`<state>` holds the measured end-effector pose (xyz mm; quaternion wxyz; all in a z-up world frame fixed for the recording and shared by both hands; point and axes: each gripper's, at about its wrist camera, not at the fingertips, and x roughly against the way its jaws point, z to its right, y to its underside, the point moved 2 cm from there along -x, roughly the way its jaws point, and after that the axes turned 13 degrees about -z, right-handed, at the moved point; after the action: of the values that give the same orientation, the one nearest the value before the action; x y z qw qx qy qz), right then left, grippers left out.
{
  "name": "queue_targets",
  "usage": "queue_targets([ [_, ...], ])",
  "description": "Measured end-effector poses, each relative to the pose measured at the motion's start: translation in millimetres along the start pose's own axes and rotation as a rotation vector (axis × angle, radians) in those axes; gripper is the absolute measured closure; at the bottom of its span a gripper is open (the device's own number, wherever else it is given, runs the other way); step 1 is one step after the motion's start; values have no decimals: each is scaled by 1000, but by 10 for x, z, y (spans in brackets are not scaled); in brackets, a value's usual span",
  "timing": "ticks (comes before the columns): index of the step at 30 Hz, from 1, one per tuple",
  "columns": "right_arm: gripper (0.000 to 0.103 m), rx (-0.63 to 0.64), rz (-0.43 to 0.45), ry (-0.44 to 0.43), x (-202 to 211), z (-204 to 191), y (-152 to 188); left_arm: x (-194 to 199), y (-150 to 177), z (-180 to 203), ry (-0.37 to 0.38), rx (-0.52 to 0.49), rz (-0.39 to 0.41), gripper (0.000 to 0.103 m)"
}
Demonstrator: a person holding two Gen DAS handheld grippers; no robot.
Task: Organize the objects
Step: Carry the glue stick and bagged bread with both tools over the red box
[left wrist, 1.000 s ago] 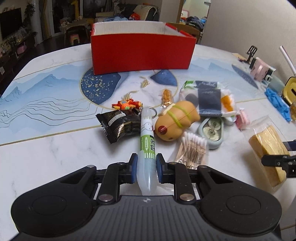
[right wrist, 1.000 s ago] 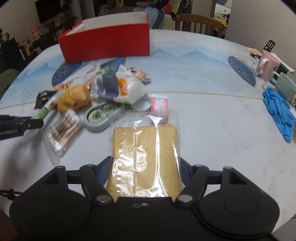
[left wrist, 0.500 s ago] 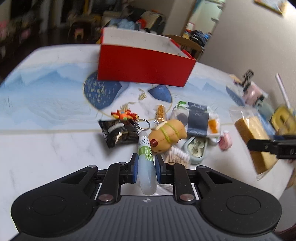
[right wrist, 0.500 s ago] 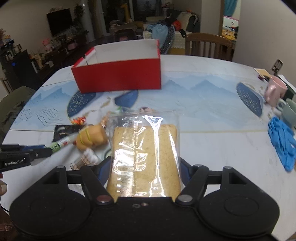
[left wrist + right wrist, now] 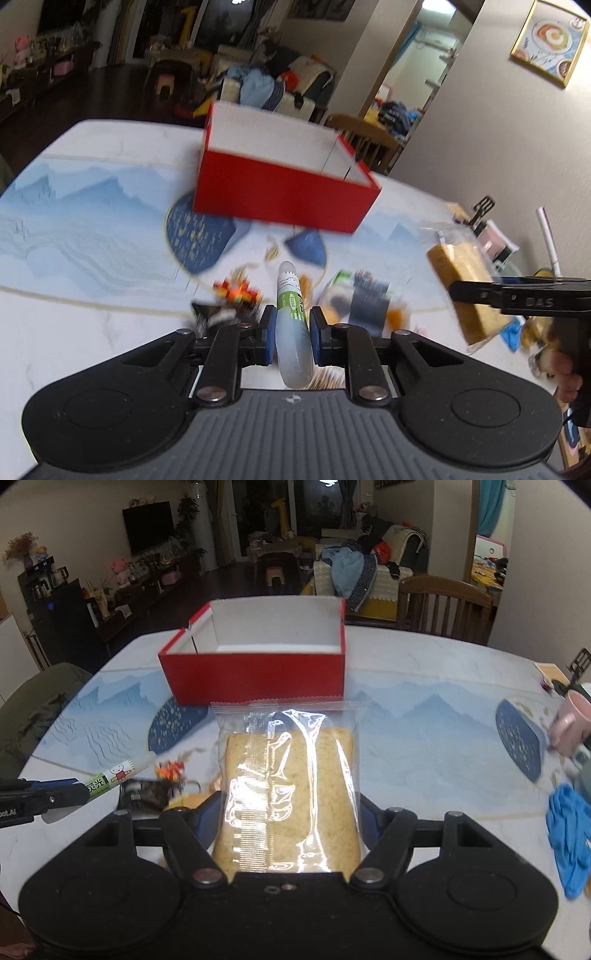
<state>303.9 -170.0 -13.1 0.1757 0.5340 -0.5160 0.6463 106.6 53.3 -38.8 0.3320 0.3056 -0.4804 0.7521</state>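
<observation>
Glue tube (image 5: 291,314): lying on the worktop (image 5: 92,332) among the clutter a second ago; now lifted clear of it in the left tool (image 5: 291,328), tip raised toward the red box (image 5: 284,195).

Bagged bread slice (image 5: 291,794): flat on the worktop a second ago; now carried above it in the right tool (image 5: 291,812), nearer the red box.

Loose items: now lower and farther off in both views, blurred.

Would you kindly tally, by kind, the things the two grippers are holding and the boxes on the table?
Tubes: 1, the tube in the left gripper
Bagged bread: 1, the bread in the right gripper
Red boxes: 1, the box
Total: 3
</observation>
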Motion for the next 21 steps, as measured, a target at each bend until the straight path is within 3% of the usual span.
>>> queue_targets([
  [10, 32, 40, 23, -31, -31, 64, -524, -44, -550, 234, 9, -45, 76, 85],
  [21, 32, 57, 14, -48, -310, 189, -1107, -344, -1320, 267, -44, -59, 118, 85],
])
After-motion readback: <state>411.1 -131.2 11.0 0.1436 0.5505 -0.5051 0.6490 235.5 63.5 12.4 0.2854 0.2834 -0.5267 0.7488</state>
